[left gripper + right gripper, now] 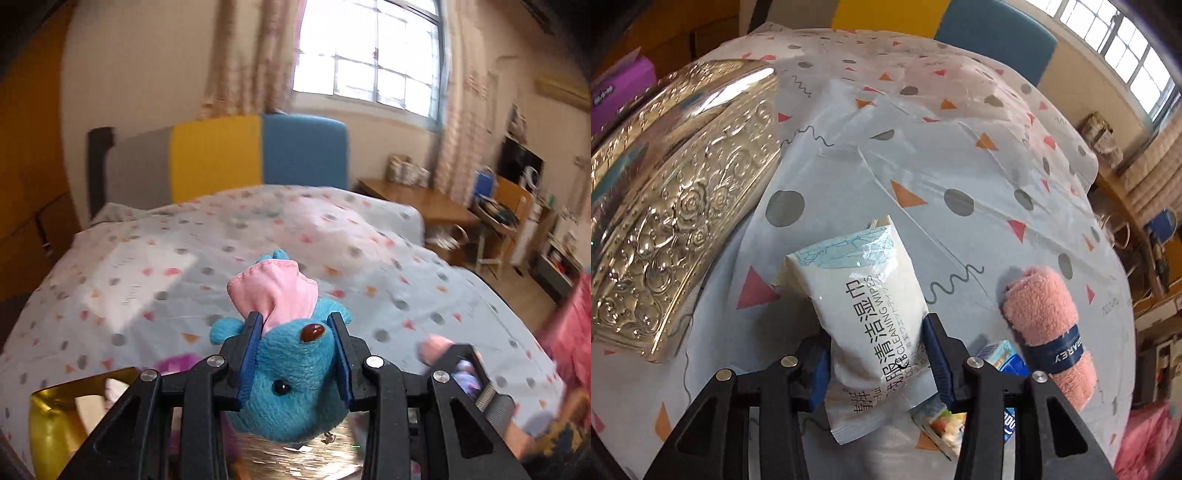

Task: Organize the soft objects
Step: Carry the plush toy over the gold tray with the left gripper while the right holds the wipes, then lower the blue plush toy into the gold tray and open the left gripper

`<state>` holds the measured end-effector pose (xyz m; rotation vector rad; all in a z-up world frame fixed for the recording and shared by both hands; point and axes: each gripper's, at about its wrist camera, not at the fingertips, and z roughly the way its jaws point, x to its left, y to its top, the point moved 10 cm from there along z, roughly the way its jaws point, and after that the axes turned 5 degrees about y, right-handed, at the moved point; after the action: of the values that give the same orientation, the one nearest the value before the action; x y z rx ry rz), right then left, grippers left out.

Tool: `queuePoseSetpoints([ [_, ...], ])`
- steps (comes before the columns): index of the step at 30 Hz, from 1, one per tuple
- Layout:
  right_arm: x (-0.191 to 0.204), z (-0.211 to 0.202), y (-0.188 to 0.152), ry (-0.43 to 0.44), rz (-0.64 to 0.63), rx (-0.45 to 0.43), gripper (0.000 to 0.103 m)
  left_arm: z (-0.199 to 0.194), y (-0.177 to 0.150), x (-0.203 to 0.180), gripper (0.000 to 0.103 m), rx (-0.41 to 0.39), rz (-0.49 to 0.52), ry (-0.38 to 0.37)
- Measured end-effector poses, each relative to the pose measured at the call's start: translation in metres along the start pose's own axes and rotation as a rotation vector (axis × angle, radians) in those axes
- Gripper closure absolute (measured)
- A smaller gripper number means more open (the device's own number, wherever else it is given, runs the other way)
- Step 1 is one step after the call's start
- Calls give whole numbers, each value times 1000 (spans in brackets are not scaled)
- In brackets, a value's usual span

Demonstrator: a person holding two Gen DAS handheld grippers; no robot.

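The left gripper [295, 343] clamps a blue plush toy [291, 380] in a pink top, its fingers [251, 350] pressing both sides, above the patterned bed [147, 258].

Grey, yellow and blue headboard [236, 155], bright window [373, 51], wooden desk [417, 203], patterned curtains [251, 55]
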<state>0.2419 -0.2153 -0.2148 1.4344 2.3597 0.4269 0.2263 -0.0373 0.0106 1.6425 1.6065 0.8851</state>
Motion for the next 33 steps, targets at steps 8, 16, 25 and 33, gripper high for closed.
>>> queuePoseSetpoints([
  [8, -4, 7, -4, 28, 90, 13, 45, -15, -22, 104, 67, 17, -138, 132],
  [16, -6, 6, -6, 9, 66, 16, 43, -38, -96, 230, 67, 94, -321, 287],
  [25, -2, 2, -6, -29, 8, 0, 45, -73, -198, 327, 67, 199, -519, 412],
  [33, 4, -3, -9, -54, -4, -5, 46, -51, -200, 320, 66, 231, -562, 363],
])
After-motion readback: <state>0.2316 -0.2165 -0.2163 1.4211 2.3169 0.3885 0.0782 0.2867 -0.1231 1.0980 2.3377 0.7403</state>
